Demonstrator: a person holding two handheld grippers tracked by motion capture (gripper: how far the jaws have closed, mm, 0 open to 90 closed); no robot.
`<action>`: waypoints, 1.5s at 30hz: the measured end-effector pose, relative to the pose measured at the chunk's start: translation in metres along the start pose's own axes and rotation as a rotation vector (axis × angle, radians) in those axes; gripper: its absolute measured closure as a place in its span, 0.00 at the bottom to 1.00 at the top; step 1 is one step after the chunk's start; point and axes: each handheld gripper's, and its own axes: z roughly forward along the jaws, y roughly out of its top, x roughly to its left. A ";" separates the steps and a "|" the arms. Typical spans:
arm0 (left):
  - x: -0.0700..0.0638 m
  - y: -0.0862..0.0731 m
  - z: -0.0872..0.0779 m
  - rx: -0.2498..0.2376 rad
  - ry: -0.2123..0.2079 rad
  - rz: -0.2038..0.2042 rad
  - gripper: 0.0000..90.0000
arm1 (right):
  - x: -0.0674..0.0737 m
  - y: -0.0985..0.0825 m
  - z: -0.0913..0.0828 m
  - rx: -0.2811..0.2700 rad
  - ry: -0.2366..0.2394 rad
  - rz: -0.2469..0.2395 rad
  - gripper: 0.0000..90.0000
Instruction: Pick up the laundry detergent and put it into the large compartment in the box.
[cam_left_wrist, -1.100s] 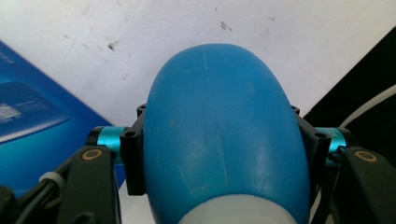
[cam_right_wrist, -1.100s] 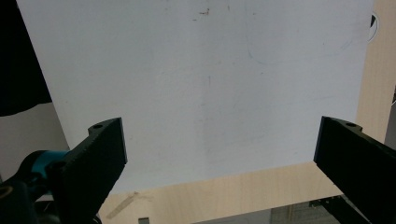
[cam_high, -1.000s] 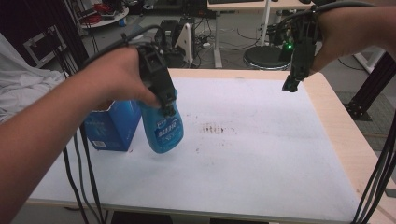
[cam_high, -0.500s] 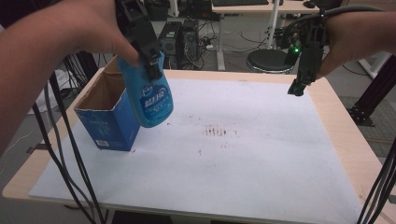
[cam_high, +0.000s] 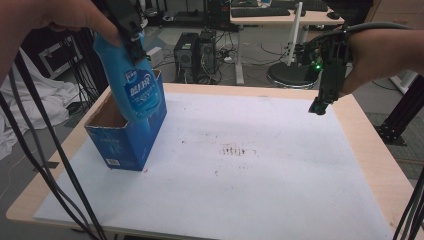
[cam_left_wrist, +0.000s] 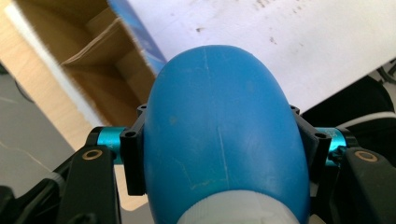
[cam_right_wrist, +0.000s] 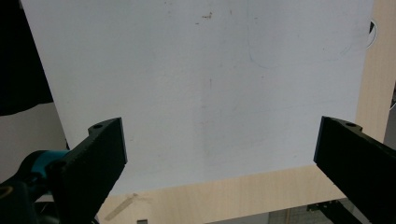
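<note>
- The left gripper (cam_high: 131, 35) is clamping a blue plastic bottle (cam_high: 135, 85) near its neck, jaws pressing both sides of it in the left gripper view, where a white cap edge is cut off at the bottom.
- The bottle is hanging upright over the open blue cardboard box (cam_high: 125, 137) at the table's (cam_high: 370, 150) left side, its base sitting at the box's rim (whether it is touching the cardboard is hard to tell).
- The bottle's label text is too small to read.
- The right gripper (cam_high: 327, 85) is hovering above the white sheet (cam_high: 260, 190) near the far right edge, jaws spread wide and holding nothing.
- The box's inside is partly hidden behind the bottle.
</note>
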 end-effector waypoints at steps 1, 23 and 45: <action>0.003 -0.001 -0.001 0.002 0.004 -0.012 0.41 | 0.000 0.000 0.000 0.002 0.001 0.001 0.02; 0.056 0.000 0.013 0.079 -0.002 -0.138 0.41 | 0.003 0.002 0.000 0.014 -0.003 0.005 0.02; 0.077 -0.002 0.046 0.116 0.001 -0.153 0.41 | 0.004 0.002 0.000 0.025 -0.006 0.033 0.02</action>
